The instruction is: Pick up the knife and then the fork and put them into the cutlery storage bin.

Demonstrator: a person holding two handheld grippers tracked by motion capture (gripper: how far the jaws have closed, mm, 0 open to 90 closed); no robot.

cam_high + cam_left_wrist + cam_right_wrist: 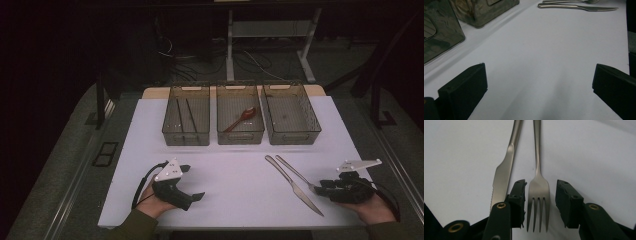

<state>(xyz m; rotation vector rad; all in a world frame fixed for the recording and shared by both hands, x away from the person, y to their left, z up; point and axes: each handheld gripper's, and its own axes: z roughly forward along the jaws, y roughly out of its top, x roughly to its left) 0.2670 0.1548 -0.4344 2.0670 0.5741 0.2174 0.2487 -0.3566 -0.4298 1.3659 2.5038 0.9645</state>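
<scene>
A steel fork (295, 172) and a steel knife (295, 186) lie side by side on the white table top (235, 165) at the front right. My right gripper (320, 187) rests low at their near ends. In the right gripper view its jaws (540, 182) stand on either side of the fork's head (538, 192). A narrow gap shows on each side, so the pads are not pressing on it. The knife blade (502, 175) lies just outside the left jaw. My left gripper (194, 182) sits at the front left, open wide (540, 67) over bare table.
Three translucent grey bins stand in a row at the back. The left bin (186, 137) holds dark sticks, the middle bin (240, 137) a red spoon (242, 118), and the right bin (292, 138) looks empty. The table edge runs close behind both hands.
</scene>
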